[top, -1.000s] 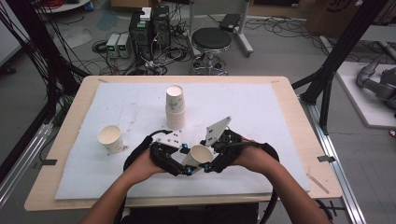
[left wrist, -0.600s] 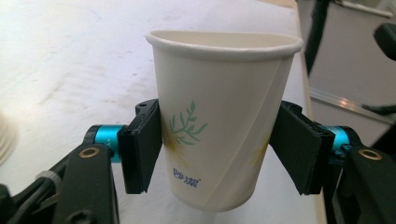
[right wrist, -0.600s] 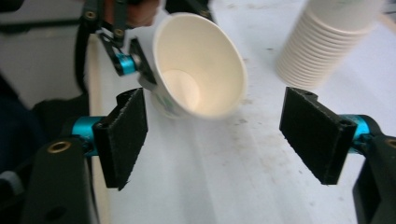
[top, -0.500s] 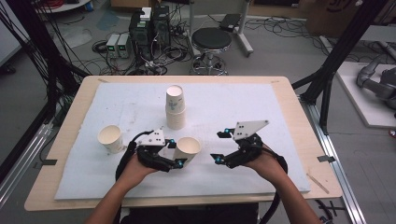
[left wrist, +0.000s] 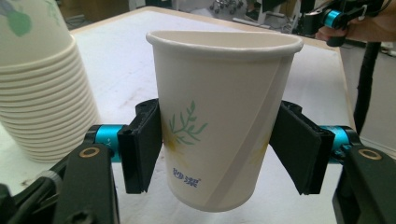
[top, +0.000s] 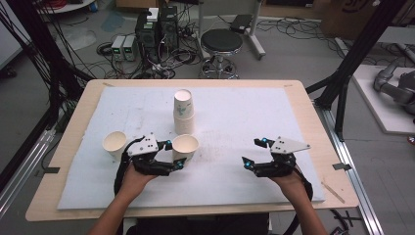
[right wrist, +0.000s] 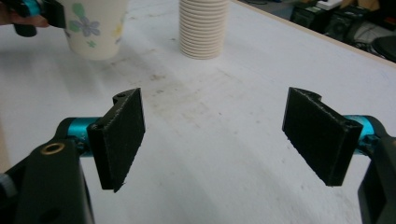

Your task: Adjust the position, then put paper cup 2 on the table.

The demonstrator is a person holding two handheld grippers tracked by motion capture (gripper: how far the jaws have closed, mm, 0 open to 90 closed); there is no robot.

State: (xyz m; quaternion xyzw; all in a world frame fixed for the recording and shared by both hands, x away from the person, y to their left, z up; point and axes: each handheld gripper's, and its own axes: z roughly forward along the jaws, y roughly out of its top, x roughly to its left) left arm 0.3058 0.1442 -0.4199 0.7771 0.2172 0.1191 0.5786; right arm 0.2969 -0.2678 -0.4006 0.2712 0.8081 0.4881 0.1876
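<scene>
My left gripper was clamped on a paper cup, its pads pressing both sides of the wall, the cup upright and lifted just clear of the white mat. Just beyond it stood the stack of cups. A second single cup sat on the mat to the left of my hand. My right gripper hovered well apart over bare mat, its jaws wide with nothing between them.
</scene>
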